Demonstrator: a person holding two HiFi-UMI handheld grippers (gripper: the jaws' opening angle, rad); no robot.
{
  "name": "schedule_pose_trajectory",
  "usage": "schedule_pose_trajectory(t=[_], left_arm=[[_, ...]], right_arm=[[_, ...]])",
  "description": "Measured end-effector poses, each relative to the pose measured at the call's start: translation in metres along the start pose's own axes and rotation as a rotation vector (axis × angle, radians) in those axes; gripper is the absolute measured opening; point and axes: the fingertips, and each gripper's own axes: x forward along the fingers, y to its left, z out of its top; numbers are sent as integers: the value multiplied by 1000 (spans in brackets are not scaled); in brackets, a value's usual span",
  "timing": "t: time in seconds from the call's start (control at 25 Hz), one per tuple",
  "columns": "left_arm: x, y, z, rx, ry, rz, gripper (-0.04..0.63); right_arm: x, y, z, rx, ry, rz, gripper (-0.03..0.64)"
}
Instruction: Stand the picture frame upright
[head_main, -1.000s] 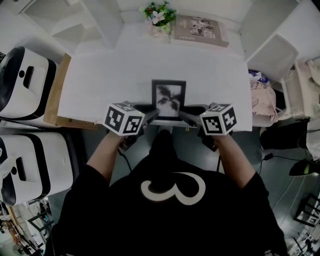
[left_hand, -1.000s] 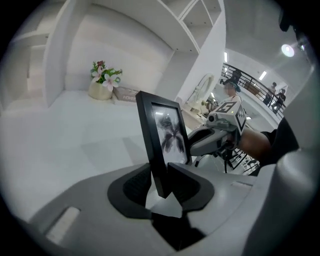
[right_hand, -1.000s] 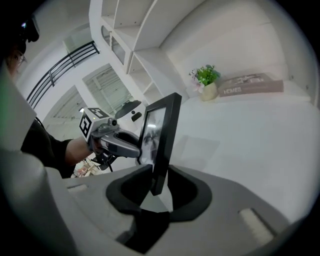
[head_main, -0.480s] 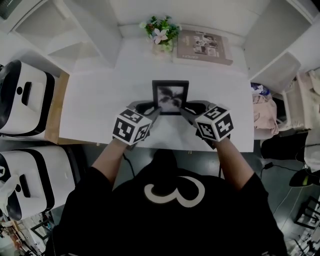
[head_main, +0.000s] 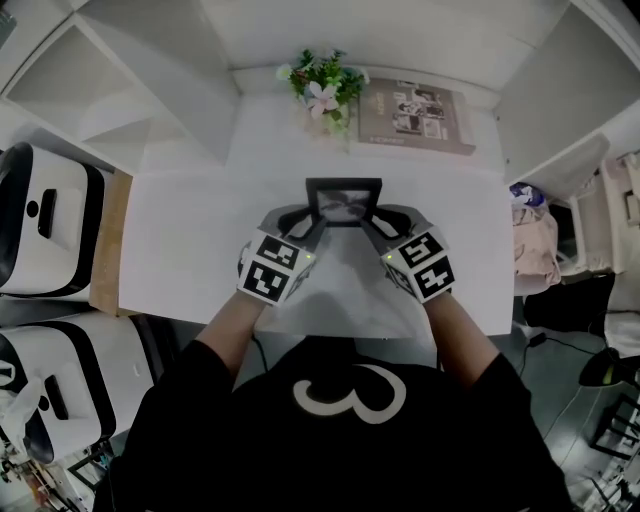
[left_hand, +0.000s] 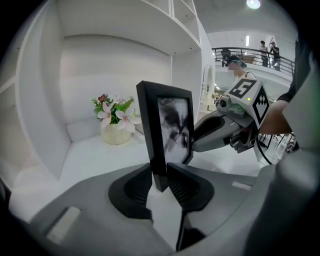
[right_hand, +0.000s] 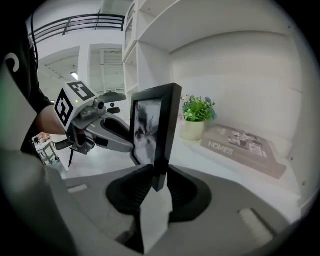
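A black picture frame (head_main: 343, 200) with a dark leaf print stands nearly upright over the middle of the white table (head_main: 190, 240). Its left edge sits between the pads of my left gripper (head_main: 310, 222), and its right edge between those of my right gripper (head_main: 376, 222). In the left gripper view the frame (left_hand: 167, 132) rises from my left gripper (left_hand: 160, 182), whose pads press its side rail. The right gripper view shows the same hold: the frame (right_hand: 155, 130) is pinched in my right gripper (right_hand: 159, 182). Both pairs of jaws have just been closing slightly on the frame.
A small pot of flowers (head_main: 323, 85) and a flat magazine (head_main: 415, 118) lie at the back of the table, just beyond the frame. White shelf walls (head_main: 150, 90) flank the table. White and black machines (head_main: 45, 210) stand to the left, beside a wooden board (head_main: 108, 240).
Both grippers carried the frame from the table's front edge toward the back. It tipped from lying flat to nearly upright.
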Motion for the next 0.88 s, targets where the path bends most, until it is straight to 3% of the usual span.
schedule_pose_trajectory(t=[0.4,0.88], left_arm=[[24,13,0,44,-10,49,98],[34,17,-6,48,-12,68,97]], right_arm=[[19,-17,-4,-27,-26,-69,94],[27,-22,-8,-30,-45,-74,92]])
